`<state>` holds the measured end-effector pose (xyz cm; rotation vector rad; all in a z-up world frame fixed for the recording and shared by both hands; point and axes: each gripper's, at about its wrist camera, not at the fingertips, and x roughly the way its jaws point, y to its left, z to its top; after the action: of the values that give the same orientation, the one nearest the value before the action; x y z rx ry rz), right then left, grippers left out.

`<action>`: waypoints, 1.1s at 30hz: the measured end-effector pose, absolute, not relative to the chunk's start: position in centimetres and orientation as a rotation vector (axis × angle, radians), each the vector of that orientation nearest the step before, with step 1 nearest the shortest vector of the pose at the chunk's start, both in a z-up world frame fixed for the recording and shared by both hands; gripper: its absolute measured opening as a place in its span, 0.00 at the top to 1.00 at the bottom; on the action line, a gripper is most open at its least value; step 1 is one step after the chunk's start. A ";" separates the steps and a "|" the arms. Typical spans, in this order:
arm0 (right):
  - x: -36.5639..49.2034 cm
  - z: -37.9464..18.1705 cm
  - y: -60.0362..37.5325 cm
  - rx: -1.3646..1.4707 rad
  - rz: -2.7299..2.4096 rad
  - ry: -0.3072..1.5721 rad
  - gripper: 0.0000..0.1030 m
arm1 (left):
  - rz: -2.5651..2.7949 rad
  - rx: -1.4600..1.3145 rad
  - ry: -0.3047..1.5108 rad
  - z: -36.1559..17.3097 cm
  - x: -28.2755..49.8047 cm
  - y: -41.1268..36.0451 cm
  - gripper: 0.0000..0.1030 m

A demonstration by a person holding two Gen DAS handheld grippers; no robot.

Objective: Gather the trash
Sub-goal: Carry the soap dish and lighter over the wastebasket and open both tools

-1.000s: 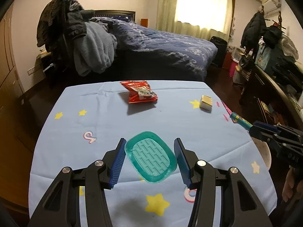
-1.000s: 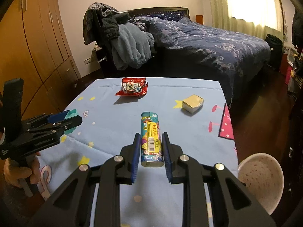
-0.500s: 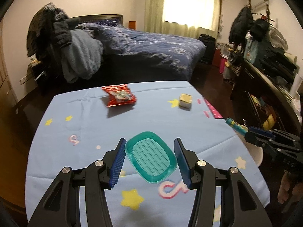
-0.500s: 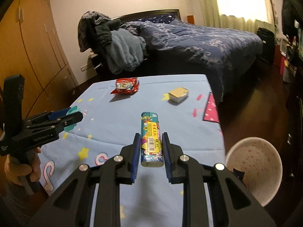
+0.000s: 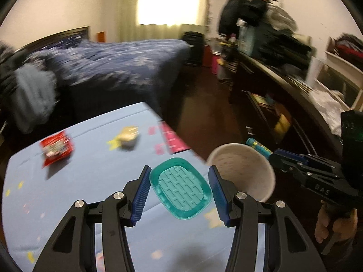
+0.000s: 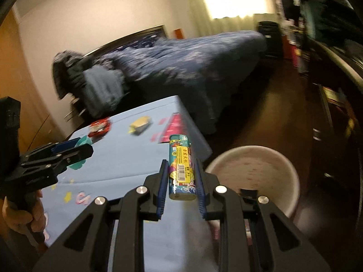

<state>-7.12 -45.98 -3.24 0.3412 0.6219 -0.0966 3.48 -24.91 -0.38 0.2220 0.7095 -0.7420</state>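
Observation:
My left gripper (image 5: pixel 179 188) is shut on a teal soap dish (image 5: pixel 180 190) and holds it above the table's right edge. My right gripper (image 6: pixel 181 176) is shut on a patterned lighter (image 6: pixel 182 170), near the rim of a white trash bin (image 6: pixel 256 172) on the floor. The bin also shows in the left wrist view (image 5: pixel 244 172), just right of the dish. A red snack wrapper (image 5: pixel 56 150) and a small yellow box (image 5: pixel 129 136) lie on the blue tablecloth (image 5: pixel 79 181). The right gripper with the lighter shows in the left wrist view (image 5: pixel 272 155).
A bed with a dark blue cover (image 5: pixel 118 68) stands behind the table. A dark desk with clutter (image 5: pixel 283 86) runs along the right. Dark wooden floor (image 6: pixel 261 113) lies between bed, table and desk.
Both grippers have swung to the right with their loads. The view is blurred by motion. The white bin is now close in front of both grippers.

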 end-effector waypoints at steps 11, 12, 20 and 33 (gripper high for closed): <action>-8.6 -7.7 -53.6 0.438 -0.272 0.644 0.77 | -0.920 0.275 0.747 -2.1 4.3 -37.1 0.50; -8.4 -8.0 -54.1 0.440 -0.284 0.649 0.77 | -0.931 0.267 0.759 -2.3 4.6 -37.9 0.49; -7.3 -9.5 -55.0 0.468 -0.314 0.657 0.68 | -0.979 0.224 0.815 -3.9 5.8 -41.1 0.25; -6.3 -6.1 -50.2 0.370 -0.226 0.633 0.54 | -0.854 0.206 0.743 -2.4 5.7 -34.0 0.11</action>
<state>-6.33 -50.17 -6.10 0.3696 0.6328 -0.2263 5.70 -33.99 -2.42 0.2062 0.7427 -0.8540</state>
